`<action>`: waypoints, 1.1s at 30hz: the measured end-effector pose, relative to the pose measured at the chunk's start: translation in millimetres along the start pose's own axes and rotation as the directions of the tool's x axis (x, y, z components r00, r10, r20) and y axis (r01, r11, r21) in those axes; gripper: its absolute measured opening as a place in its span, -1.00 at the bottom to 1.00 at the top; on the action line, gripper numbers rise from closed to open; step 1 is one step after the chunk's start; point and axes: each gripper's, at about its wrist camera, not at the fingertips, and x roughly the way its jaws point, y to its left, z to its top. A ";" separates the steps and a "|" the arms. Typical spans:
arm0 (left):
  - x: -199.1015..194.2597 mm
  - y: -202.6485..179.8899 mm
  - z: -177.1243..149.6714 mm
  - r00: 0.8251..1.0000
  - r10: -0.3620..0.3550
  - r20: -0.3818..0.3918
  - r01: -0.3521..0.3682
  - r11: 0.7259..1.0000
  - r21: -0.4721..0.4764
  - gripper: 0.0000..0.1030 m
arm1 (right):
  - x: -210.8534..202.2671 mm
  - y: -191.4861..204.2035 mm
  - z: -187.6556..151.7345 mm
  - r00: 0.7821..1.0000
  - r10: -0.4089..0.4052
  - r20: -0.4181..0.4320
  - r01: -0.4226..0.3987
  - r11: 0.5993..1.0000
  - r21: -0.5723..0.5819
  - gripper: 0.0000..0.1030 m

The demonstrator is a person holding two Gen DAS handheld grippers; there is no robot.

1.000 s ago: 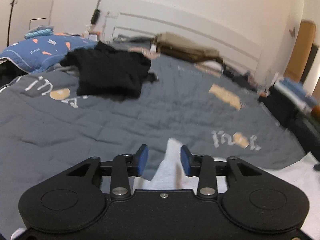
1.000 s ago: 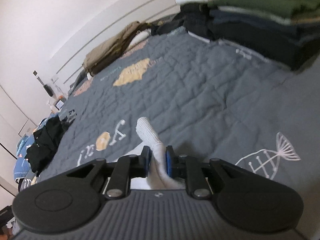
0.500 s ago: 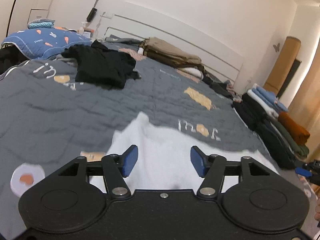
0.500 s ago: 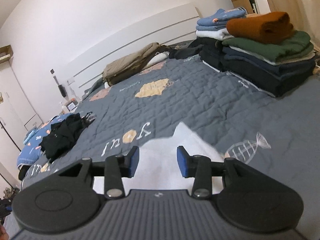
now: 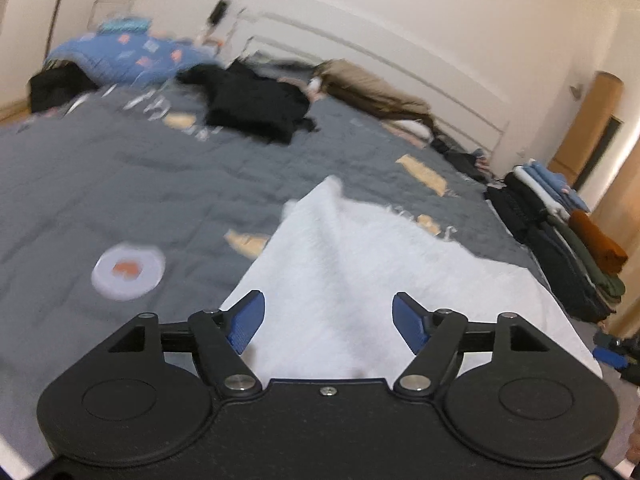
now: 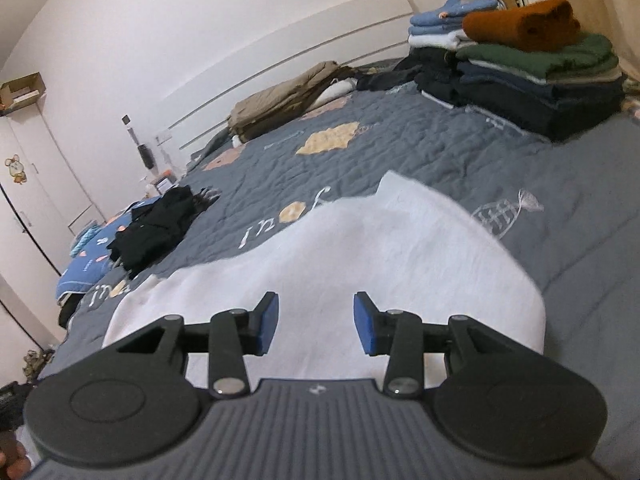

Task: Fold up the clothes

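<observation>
Lying spread over the grey quilted bedspread (image 6: 460, 148) with its embroidered letters and fish, the white fleecy garment (image 6: 360, 264) sits just ahead of both grippers, one corner of it raised in a soft peak in the left wrist view. The left gripper (image 5: 328, 318) hangs over the white cloth (image 5: 360, 280) with its blue-padded fingers (image 5: 246, 320) spread wide and nothing between them. The right gripper (image 6: 316, 322) is likewise above the garment, its fingers (image 6: 366, 322) parted and empty. Farther up the bed a crumpled black garment (image 5: 256, 106) lies loose, well apart from the white one, with a folded tan garment (image 5: 368, 88) near the white headboard (image 6: 320, 40). At the right edge of the bed stands a tall stack of folded clothes (image 6: 536, 64), dark at the bottom, green and rust-orange on top. A blue patterned quilt (image 5: 132, 56) is bunched at the far left corner.
</observation>
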 end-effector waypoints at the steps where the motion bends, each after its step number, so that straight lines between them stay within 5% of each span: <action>1: -2.8 5.9 -1.5 1.000 0.001 -0.011 -0.001 1.000 -0.031 0.38 | -1.3 0.6 -3.3 1.000 0.010 -0.010 -0.010 1.000 0.014 -0.22; 5: -9.8 33.0 -7.3 0.999 -0.032 -0.041 0.023 0.978 -0.208 0.40 | -4.6 4.6 -15.3 0.997 0.061 -0.041 -0.058 0.996 0.069 -0.22; 12: 0.7 67.1 -17.9 0.991 -0.117 -0.071 0.071 0.884 -0.461 0.45 | -2.2 24.7 -34.8 0.974 0.189 -0.126 -0.168 0.973 0.156 -0.22; 22: 44.2 74.2 -30.7 0.980 -0.124 -0.153 0.017 0.827 -0.563 0.45 | 11.2 62.2 -63.5 0.934 0.275 -0.227 -0.247 0.958 0.144 -0.22; 28: 64.2 75.1 -31.7 0.979 -0.101 -0.175 -0.018 0.817 -0.577 0.41 | 18.3 66.1 -69.7 0.929 0.262 -0.260 -0.235 0.963 0.132 -0.22; 33: 71.6 75.9 -30.9 0.981 -0.107 -0.164 -0.008 0.818 -0.575 0.00 | 22.2 65.6 -72.9 0.927 0.249 -0.279 -0.221 0.967 0.128 -0.22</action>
